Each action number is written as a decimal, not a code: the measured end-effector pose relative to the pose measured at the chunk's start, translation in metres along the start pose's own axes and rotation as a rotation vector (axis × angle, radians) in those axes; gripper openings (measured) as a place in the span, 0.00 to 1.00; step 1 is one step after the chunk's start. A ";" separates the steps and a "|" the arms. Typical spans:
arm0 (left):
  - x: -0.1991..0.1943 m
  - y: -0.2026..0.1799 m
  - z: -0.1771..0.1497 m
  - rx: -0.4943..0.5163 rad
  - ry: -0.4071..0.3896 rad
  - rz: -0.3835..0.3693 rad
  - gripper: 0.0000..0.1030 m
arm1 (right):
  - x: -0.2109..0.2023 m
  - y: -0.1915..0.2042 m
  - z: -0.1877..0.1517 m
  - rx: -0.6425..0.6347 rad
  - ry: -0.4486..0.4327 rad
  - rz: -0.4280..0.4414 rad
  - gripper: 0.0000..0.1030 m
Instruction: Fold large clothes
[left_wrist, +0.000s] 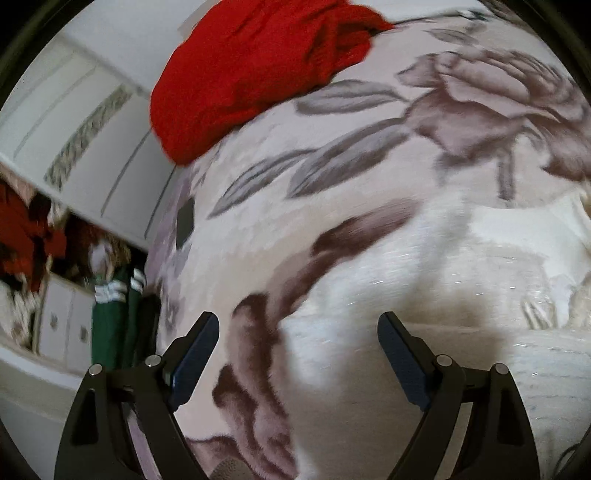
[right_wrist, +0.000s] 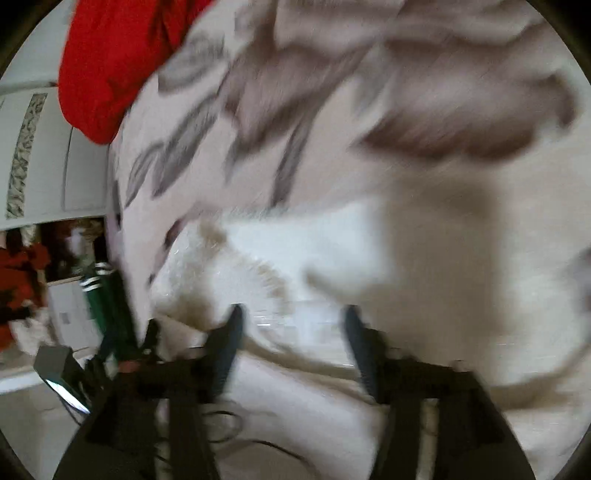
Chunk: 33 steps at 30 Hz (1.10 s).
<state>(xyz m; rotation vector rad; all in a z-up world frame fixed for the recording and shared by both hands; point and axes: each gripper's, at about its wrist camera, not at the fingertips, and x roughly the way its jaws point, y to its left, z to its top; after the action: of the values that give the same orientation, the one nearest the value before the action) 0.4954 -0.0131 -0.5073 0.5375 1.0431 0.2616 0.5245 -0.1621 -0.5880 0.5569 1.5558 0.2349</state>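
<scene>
The left tongs (left_wrist: 298, 321) are held spread wide, nothing between them, over a white garment (left_wrist: 424, 266) lying lower right on a floral blanket (left_wrist: 369, 155). The right tongs (right_wrist: 293, 314) (heavily blurred) are likewise parted above the white garment (right_wrist: 295, 251). A red garment (left_wrist: 251, 70) is seen upper left.

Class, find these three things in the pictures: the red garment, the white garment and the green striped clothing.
red garment (left_wrist: 236, 74), left wrist view, on the middle of its bunched body.
white garment (left_wrist: 369, 266), left wrist view, on its upper spread area.
green striped clothing (left_wrist: 109, 325), left wrist view, below its white stripes.
</scene>
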 end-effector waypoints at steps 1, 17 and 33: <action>0.000 -0.011 0.004 0.031 -0.010 0.012 0.85 | -0.011 -0.006 -0.002 -0.019 -0.015 -0.063 0.64; 0.003 -0.043 0.016 0.099 -0.028 0.020 0.85 | 0.033 -0.014 -0.020 -0.064 -0.113 -0.351 0.09; -0.044 -0.003 0.011 -0.007 -0.056 -0.045 0.85 | 0.000 -0.053 0.003 0.104 -0.075 -0.063 0.38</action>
<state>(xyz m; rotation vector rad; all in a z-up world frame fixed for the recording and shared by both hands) 0.4832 -0.0389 -0.4719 0.5115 0.9990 0.2090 0.5168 -0.2080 -0.6131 0.5904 1.5158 0.0846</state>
